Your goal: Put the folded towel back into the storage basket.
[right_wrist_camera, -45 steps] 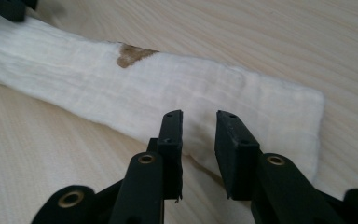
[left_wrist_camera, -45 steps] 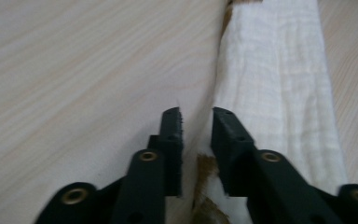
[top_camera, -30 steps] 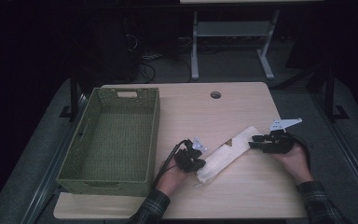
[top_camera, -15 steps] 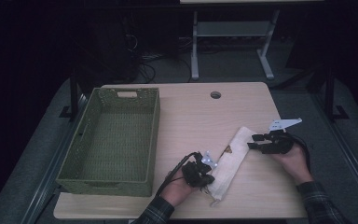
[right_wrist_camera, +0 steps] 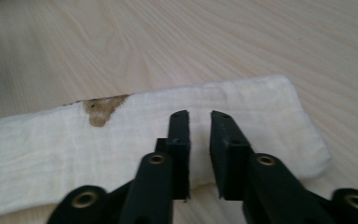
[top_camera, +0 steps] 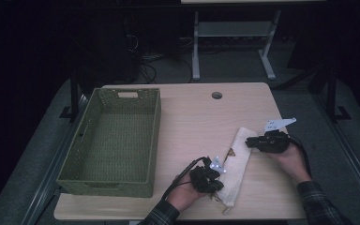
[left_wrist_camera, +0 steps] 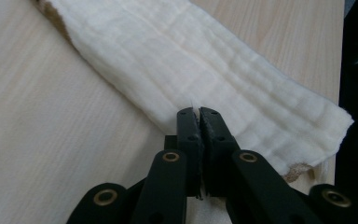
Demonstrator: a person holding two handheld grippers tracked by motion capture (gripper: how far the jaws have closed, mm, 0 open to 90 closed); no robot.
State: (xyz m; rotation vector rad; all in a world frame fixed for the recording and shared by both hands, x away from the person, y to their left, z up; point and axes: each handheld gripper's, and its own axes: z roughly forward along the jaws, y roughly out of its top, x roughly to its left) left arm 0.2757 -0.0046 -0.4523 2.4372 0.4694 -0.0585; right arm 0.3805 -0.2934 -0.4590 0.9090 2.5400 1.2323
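Left gripper view has the left gripper clenched on a thin pinch of the folded cream cloth, its jaws pressed together with a wisp of fabric sticking up between the tips. In the right gripper view the right gripper hovers over the cloth's long edge near one short end; its jaws have just been closing but a narrow gap remains between them, and no fabric is caught there, so it is released. A brown stain marks the cloth's far edge in that view, left of the jaws.

Seen from the high view, the left gripper sits at the near end of the cloth, which lies as a long narrow strip running from near-centre toward far-right on the wooden table. The right gripper meets the strip's far end from the right side. Both forearms wear plaid sleeves. Well apart, on the table's left half, stands a green woven basket with handle slots in its walls. A round cable hole lies near the table's far edge.
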